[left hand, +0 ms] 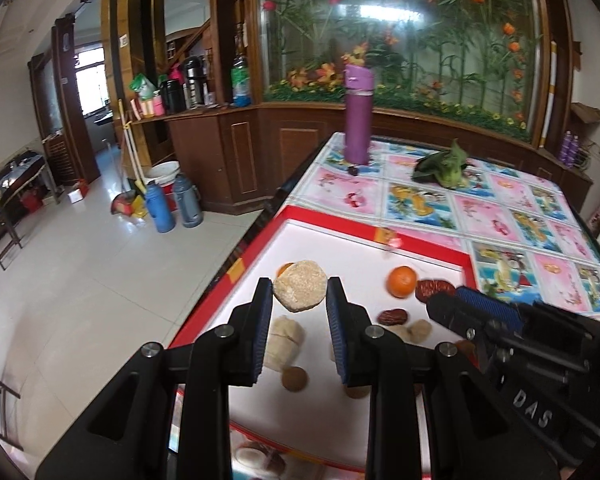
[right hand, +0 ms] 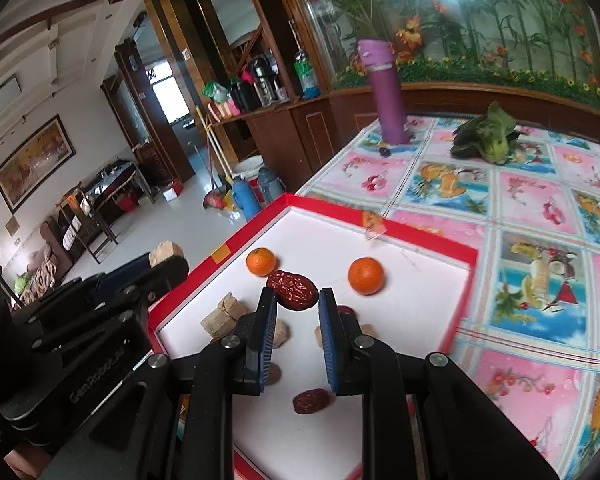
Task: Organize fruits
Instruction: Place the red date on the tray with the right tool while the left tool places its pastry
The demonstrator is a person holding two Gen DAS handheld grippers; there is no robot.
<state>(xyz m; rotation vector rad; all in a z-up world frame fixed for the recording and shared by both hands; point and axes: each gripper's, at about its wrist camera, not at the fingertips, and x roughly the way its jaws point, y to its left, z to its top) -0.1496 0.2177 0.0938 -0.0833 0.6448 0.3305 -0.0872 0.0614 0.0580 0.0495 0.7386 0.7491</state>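
A red-rimmed white tray (left hand: pixel 256 254) (right hand: pixel 420 236) lies at the table's left edge. My left gripper (left hand: pixel 299 292) is shut on a pale beige round chunk (left hand: pixel 300 292), held above the tray's left side. The right wrist view shows that chunk (right hand: pixel 166 254) at the left gripper's tip. My right gripper (right hand: pixel 297 296) is shut on a wrinkled red date (right hand: pixel 292 290) over the tray's middle. In the tray lie two oranges (right hand: pixel 261 261) (right hand: pixel 366 275), more red dates (left hand: pixel 394 317) (right hand: pixel 311 401), beige chunks (left hand: pixel 286 342) (right hand: pixel 224 314) and a small brown round fruit (left hand: pixel 295 378).
A purple bottle (left hand: pixel 357 120) stands at the table's far end, with a leafy green vegetable (left hand: pixel 444 168) to its right. A colourful fruit-print cloth (right hand: pixel 540 208) covers the table. Left of the table edge the floor drops away, with two thermoses (left hand: pixel 172 208) on it.
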